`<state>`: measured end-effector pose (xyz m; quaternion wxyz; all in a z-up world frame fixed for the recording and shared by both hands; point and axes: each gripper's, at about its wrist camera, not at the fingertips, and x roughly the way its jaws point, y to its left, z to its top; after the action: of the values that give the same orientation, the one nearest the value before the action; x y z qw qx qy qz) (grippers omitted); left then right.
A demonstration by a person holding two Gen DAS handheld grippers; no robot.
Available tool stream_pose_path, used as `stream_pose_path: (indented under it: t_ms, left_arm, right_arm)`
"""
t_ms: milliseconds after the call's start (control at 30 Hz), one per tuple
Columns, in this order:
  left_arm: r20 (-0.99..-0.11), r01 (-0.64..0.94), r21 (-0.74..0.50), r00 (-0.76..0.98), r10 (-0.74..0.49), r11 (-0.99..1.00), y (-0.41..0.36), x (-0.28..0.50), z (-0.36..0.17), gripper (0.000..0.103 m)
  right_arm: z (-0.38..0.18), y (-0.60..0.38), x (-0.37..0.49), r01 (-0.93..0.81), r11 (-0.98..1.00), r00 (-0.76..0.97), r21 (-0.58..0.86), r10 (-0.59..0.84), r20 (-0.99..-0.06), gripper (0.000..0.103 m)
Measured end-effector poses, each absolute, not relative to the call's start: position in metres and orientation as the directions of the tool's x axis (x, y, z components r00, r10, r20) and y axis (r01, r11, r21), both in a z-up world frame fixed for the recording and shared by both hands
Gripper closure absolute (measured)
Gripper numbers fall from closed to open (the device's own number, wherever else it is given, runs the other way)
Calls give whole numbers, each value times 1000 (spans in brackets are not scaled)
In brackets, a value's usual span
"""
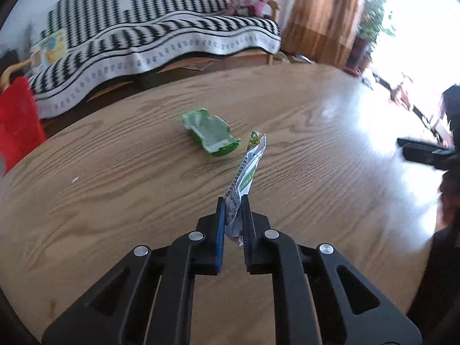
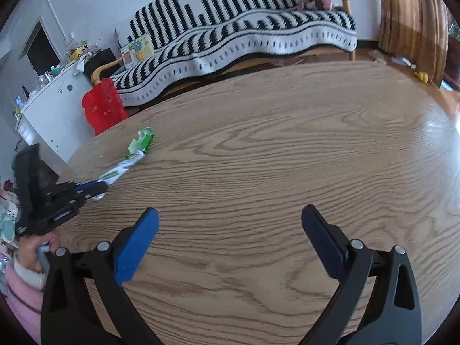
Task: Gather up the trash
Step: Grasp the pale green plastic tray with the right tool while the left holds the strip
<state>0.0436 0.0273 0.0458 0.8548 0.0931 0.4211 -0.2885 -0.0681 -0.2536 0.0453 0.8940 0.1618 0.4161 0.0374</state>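
My left gripper [image 1: 233,201] is shut on a long white and green wrapper [image 1: 247,172] and holds it lifted above the wooden table [image 1: 115,201]. A crumpled green plastic tray [image 1: 211,135] lies on the table just beyond it. In the right wrist view the left gripper [image 2: 99,189] shows at the left with the wrapper [image 2: 119,169] sticking out, and the green tray [image 2: 142,142] lies behind. My right gripper [image 2: 230,215] is open and empty above the table's middle.
A sofa with a black and white blanket [image 2: 244,28] stands past the table's far edge. A red plastic stool [image 2: 102,107] and a white cabinet [image 2: 51,109] stand at the left. A small white scrap [image 1: 75,179] lies on the table.
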Motion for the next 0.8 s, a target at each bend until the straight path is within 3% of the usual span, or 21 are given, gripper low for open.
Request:
stream_pose_path:
  t_ms: [167,333,633,700,733,800]
  left_arm:
    - [-713,428,-125,589,-381,895,84,30,80,93]
    - [-709,196,-177,654,-263,965,152,51,61,93]
    - [-735,129,-188,639,-226,974,166,75,39,93]
    - [-743,139,-169,633,-219,976,161,78,39,93]
    - [-746,143,-159,631,-213,977,160,79,38,93]
    - [-750,137,-149,630,-202,979,158,82,36,93]
  right_arm:
    - [58,-216,-32,30,940,665,341,236,-708,7]
    - [59,-152,26,-49,964,634,261,232,-738,7]
    - [38,-76,111,-112,981,558,158,194,-807,7]
    - [27,-68,124,-120,982,537,142,185,-823,13]
    - [21,-66,129,-119,984,529,136,179,-829,26]
    - [17,-62,133,-125,988,541,90,144,-829,40]
